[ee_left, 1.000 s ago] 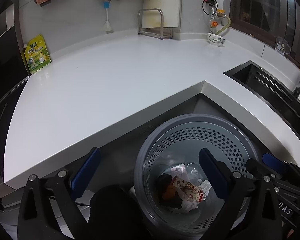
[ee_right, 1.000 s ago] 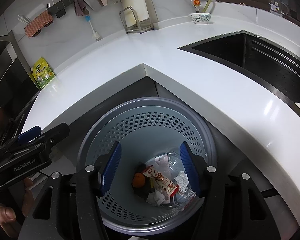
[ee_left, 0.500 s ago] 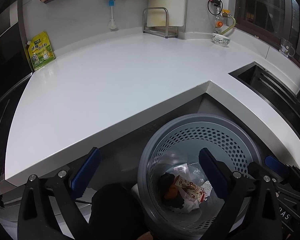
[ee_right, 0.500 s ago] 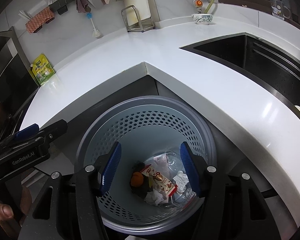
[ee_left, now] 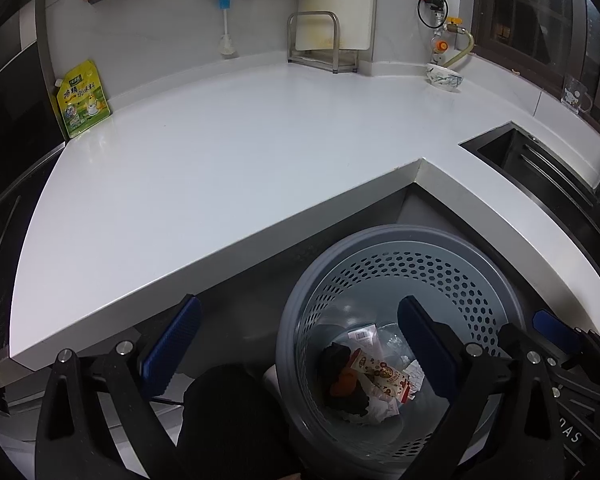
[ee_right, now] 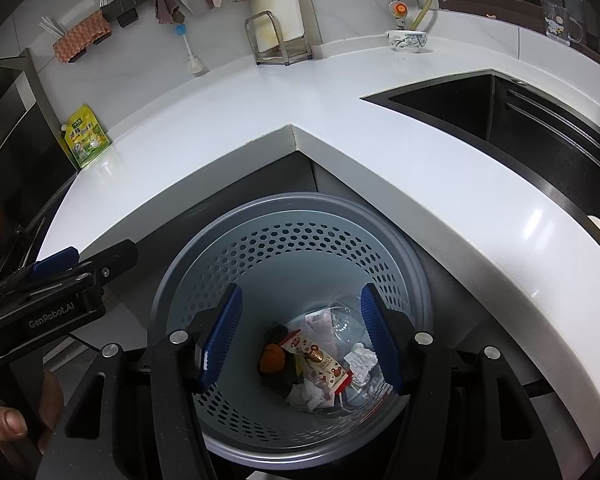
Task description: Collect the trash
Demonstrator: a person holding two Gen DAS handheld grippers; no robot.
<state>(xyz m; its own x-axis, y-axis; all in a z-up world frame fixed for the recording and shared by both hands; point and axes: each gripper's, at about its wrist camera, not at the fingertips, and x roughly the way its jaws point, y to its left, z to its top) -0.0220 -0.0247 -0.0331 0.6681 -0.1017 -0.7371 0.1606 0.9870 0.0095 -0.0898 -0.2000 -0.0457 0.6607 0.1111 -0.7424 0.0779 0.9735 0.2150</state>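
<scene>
Two claws: both hung over the bin, angled down, both empty.
Right claw (ee_right: 300, 336): jaws stood well apart, nothing between the blue pads; trash seen through the gap, far below.
Left claw (ee_left: 296, 344): jaws spread wide, nothing gripped; its right pad sat over the bin mouth, its left pad over the floor beside the bin.
Hand: thumb (ee_right: 4, 420) visible at the lower left edge of the right view, under the left claw body.
Bin (ee_right: 380, 240): grey, perforated wall, on the floor tucked into the inner corner of the table.
Trash (ee_right: 320, 364): at the bin bottom – printed snack wrapper, orange lump (ee_right: 272, 360), dark scrap, crumpled white paper (ee_right: 360, 360), clear plastic piece.
Table (ee_left: 220, 168): white, L-shaped, wrapped around the bin.
Sink (ee_right: 480, 108): dark basin, set in the table's right run.
Pouch (ee_left: 82, 100): yellow-green, upright at the far left edge of the table against the wall.
Bowl (ee_left: 444, 76): patterned, far right corner under the gas valve.
Rack (ee_left: 320, 44): metal, far back, holding a white board.
Wall: cloths and a brush hung on it.
</scene>
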